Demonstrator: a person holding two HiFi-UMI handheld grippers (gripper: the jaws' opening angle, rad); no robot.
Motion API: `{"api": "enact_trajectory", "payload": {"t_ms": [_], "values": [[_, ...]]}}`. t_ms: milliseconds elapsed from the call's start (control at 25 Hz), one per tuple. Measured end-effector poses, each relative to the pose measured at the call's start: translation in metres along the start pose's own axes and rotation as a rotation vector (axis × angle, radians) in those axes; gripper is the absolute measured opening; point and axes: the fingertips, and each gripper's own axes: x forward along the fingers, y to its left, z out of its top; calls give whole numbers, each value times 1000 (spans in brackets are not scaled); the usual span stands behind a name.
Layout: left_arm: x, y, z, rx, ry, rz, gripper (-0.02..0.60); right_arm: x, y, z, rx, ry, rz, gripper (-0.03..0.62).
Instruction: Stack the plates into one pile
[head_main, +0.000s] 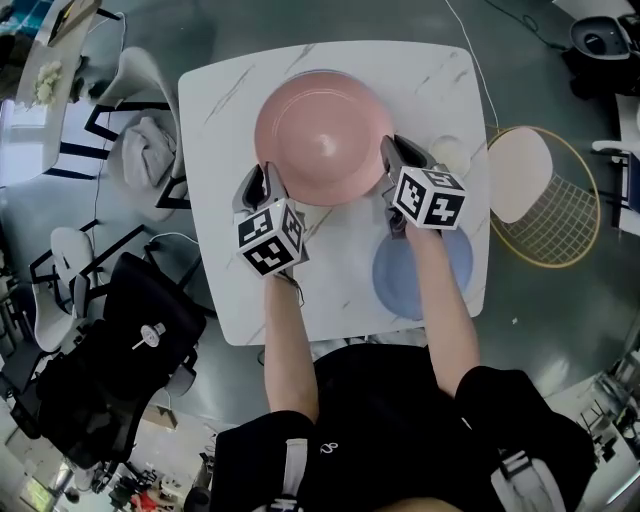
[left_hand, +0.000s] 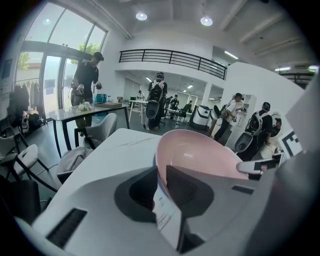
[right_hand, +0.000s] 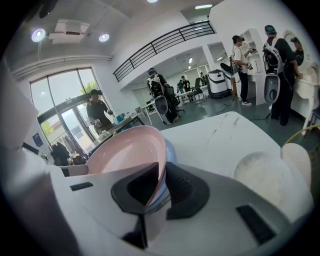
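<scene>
A large pink plate (head_main: 325, 135) hangs over the far half of the white marble table (head_main: 230, 110), gripped at both sides. My left gripper (head_main: 268, 178) is shut on its left rim, and the rim runs between the pads in the left gripper view (left_hand: 159, 185). On the opposite rim my right gripper (head_main: 392, 150) is shut too, as the right gripper view shows (right_hand: 161, 182). A thin light blue rim (head_main: 322, 72) peeks out at the pink plate's far edge. A blue plate (head_main: 392, 278) lies flat near the table's front, partly hidden under my right forearm.
A small white disc (head_main: 450, 152) lies on the table right of the pink plate. White chairs (head_main: 150, 150) stand at the left, a yellow wire chair (head_main: 545, 205) at the right, a black bag (head_main: 130, 340) at the lower left. Several people stand in the background (left_hand: 159, 97).
</scene>
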Motion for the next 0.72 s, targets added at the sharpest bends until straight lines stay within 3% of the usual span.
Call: {"api": "enact_trajectory", "payload": {"t_ms": [360, 520, 720], "values": [[33, 2, -10, 41, 52, 34, 77, 30, -11, 2, -39, 33, 3, 55], [40, 4, -10, 93, 59, 45, 81, 36, -12, -1, -76, 34, -7, 57], [36, 10, 1, 162, 8, 55, 103, 32, -12, 7, -121, -8, -21, 106]]}}
